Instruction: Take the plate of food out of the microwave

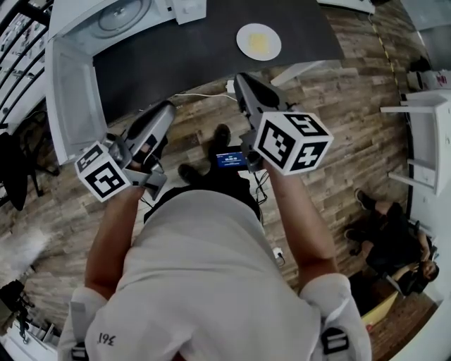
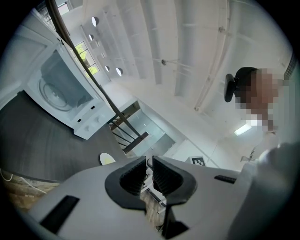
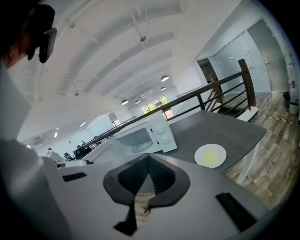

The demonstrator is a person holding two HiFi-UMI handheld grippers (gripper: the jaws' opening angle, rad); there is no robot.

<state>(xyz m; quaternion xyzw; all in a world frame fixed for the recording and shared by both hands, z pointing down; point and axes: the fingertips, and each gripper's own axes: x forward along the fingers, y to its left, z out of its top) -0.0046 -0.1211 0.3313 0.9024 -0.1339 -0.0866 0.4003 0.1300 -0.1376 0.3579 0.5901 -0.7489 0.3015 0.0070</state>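
A white plate (image 1: 258, 41) with yellow food lies on the dark table (image 1: 197, 56), to the right of the white microwave (image 1: 120, 17). The microwave's door (image 1: 70, 99) hangs open and only the glass turntable shows inside. Both grippers are held off the table's near edge, over the wooden floor. My left gripper (image 1: 168, 107) has a thin gap between its pads and holds nothing; in its own view (image 2: 148, 161) the plate (image 2: 107, 159) and microwave (image 2: 61, 93) are to the left. My right gripper (image 1: 242, 77) is shut and empty; in its own view (image 3: 149, 157) the plate (image 3: 210, 155) lies right of the microwave (image 3: 140, 136).
A cable and a socket (image 1: 229, 86) lie on the floor by the table's edge. White furniture (image 1: 423, 141) stands at the right, with a seated person (image 1: 387, 240) below it. A dark railing (image 3: 220, 89) runs behind the table.
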